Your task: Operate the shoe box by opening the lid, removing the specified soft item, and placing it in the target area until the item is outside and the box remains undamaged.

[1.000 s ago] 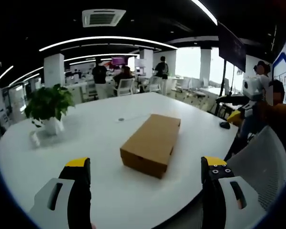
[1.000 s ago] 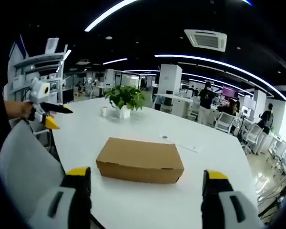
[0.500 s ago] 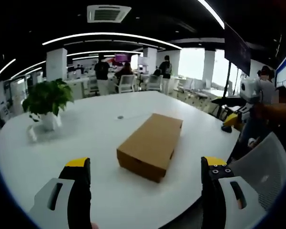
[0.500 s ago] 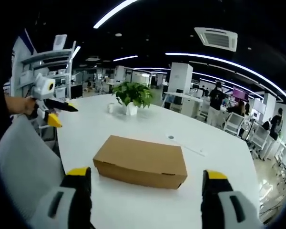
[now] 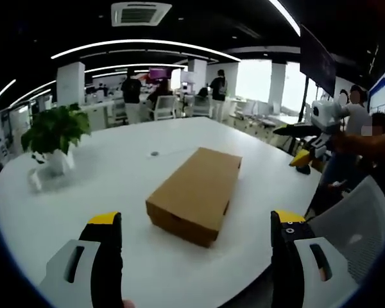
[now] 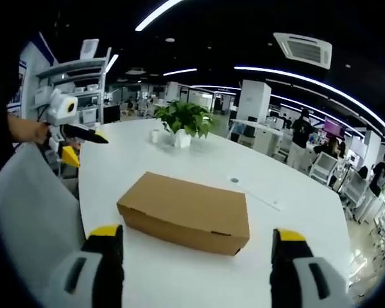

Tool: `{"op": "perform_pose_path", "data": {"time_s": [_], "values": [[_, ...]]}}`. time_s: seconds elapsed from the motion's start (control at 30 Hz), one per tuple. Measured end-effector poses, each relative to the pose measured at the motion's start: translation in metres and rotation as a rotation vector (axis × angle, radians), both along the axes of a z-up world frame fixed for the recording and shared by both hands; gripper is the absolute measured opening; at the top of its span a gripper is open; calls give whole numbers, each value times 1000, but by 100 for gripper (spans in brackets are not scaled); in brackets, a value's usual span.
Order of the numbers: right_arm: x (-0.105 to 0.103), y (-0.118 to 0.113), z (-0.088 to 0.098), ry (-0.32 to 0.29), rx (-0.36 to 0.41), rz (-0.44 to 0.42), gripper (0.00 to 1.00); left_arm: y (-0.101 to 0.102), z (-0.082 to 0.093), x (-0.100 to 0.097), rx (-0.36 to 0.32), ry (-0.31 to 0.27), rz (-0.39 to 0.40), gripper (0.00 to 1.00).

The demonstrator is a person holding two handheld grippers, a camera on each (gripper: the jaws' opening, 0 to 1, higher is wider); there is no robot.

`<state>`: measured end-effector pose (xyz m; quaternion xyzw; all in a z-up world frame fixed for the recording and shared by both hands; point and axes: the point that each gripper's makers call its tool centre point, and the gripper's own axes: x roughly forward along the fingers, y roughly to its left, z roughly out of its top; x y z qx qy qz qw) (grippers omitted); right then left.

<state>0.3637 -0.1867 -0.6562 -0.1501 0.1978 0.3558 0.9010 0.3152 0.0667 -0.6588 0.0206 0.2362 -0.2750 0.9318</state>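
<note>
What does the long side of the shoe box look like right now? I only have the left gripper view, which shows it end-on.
Observer: The right gripper view faces the long side of the shoe box. The lid is shut along the whole length, with no gap showing.
Operator: Is the right gripper on it?
Observer: No. The right gripper is short of the box, its jaws wide apart with nothing between them.
Operator: Anything behind my left hand?
Observer: A tall shelf rack stands behind the left gripper, which is held off the edge of the table.
</note>
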Motion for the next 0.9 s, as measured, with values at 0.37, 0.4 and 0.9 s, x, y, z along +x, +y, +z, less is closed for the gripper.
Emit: {"op": "perform_pose_path", "data": {"time_s": [0.37,0.4,0.9], "values": [[17,-4,-21,18,-36,74,94,-11,-20,6,5,65,9,100],[18,-5,-23,22,-40,78,94,-13,-21,6,8,68,9,100],[48,-13,-50,87,-71,146,91,-31,-53,21,45,172,29,99]]}}
